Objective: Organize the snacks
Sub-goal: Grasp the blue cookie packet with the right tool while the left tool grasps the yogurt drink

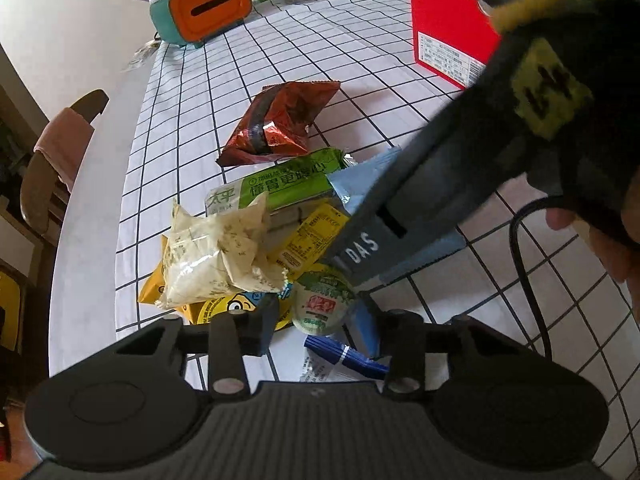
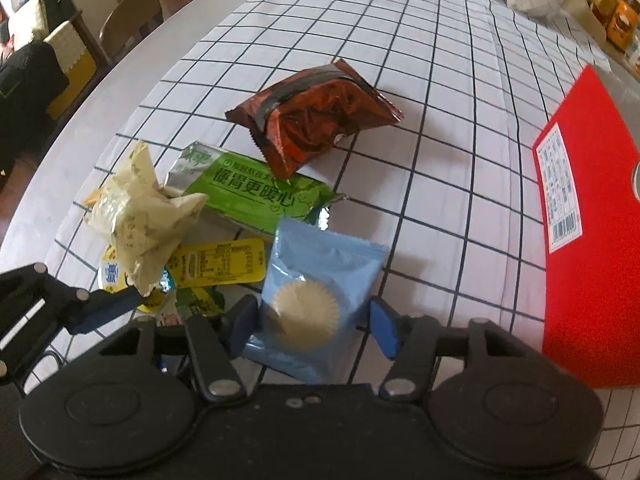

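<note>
Blue-wrapped cupcake pouch point(image 2: 320, 280) sits between the right gripper's point(image 2: 312, 324) open jaws, one of roughly eight snacks heaped near the checked tablecloth's point(image 2: 440, 160) edge, left gripper point(image 1: 320, 320) open around a jelly cup point(image 1: 320, 300), one red box point(image 2: 592, 240) right.

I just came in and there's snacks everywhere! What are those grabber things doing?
A person is sorting a pile of snacks on the checkered tablecloth with two handheld grippers. The right gripper is open, its fingers either side of the light blue packet. The left gripper is open too, by a small round cup. A red-brown bag lies apart, and a red box waits at the side.
</note>
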